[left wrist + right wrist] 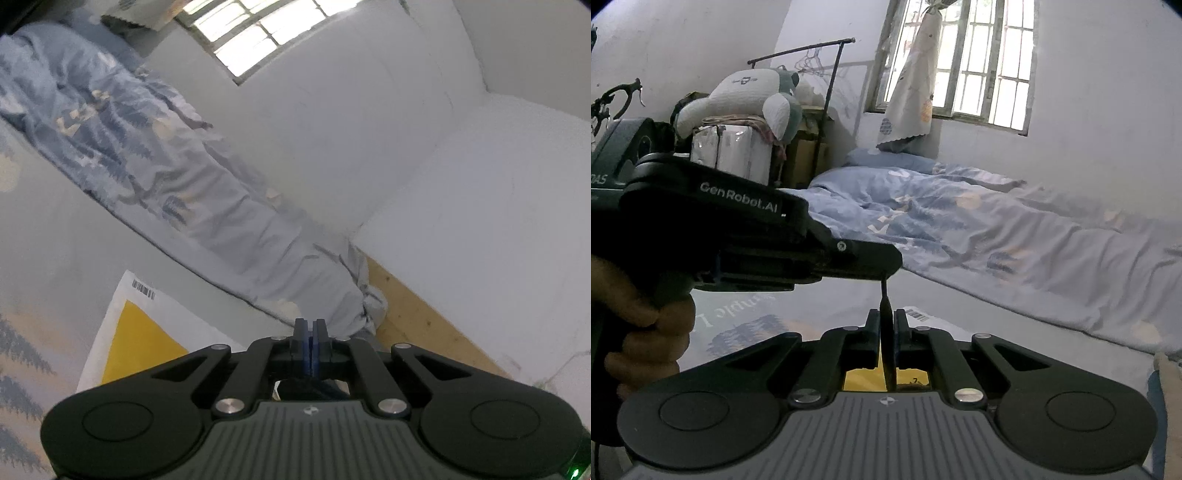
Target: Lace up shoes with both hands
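A black shoelace [887, 343] stands upright between the fingers of my right gripper [886, 318], which is shut on it. Its thin stiff tip [884, 293] rises to the underside of my left gripper [891, 264], held level by a person's hand [646, 325] just above and to the left. In the left wrist view the left gripper [311, 326] is shut, its blue pads pressed together with no lace showing between them. Whether it pinches the tip I cannot tell. No shoe is clearly visible in either view.
A white and yellow package [147, 332] with a barcode lies on the bed below both grippers. A rumpled blue quilt [979, 229] runs along the wall. A plush toy [746, 96] on boxes, a clothes rack [827, 74] and a barred window [979, 59] stand beyond.
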### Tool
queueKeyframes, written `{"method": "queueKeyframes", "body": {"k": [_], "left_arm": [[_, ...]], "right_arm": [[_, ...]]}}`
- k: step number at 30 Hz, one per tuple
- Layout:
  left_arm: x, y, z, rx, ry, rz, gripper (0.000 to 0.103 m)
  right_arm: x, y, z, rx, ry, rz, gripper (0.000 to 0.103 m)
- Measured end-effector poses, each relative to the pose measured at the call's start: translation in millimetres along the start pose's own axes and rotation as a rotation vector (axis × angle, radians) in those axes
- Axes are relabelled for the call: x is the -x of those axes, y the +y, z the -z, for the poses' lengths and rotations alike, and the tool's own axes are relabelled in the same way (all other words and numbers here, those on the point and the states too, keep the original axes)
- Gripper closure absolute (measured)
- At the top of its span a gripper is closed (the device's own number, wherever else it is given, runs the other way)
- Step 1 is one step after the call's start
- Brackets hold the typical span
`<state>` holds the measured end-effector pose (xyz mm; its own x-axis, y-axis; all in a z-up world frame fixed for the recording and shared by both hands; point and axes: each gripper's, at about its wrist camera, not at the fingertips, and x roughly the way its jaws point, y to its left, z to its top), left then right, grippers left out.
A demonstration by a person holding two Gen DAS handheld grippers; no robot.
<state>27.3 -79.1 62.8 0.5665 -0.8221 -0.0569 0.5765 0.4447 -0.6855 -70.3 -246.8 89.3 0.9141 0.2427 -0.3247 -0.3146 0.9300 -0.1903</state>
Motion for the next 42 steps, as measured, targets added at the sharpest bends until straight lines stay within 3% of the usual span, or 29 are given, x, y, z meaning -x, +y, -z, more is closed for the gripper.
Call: {"method": "queueKeyframes", "body": {"k": [17,21,30,34,37,42], "left_arm": [[-3,-5,1,-0.018,0.023,0.009,0.103],[-2,-6,0,-0.016,0.025,-0.011,0.089],[-11,-17,11,-0.157,0.167,-0.129,0.087],[-16,-20,22,-0.194,0.253,-0.129,0.087],[-18,-21,28,-0.213,0.3,-0.12,0.087],[-20,-11,32,-0.162,0.324,-0.094,0.088]], "right_arm": [[7,-2,-3,0.002,-0.015,0.008,0.101],[15,-9,-5,0.015,-0.027,0.034,0.102],[55,-85,-12,-0.05,-0.084,0.354,0.101],[64,-101,-11,-0.031,-0.067,0.431,0.101],[62,-89,-11,0.072,-0.019,0.4,0.101],[43,-30,3,0.282,0.101,0.199,0.101]]}}
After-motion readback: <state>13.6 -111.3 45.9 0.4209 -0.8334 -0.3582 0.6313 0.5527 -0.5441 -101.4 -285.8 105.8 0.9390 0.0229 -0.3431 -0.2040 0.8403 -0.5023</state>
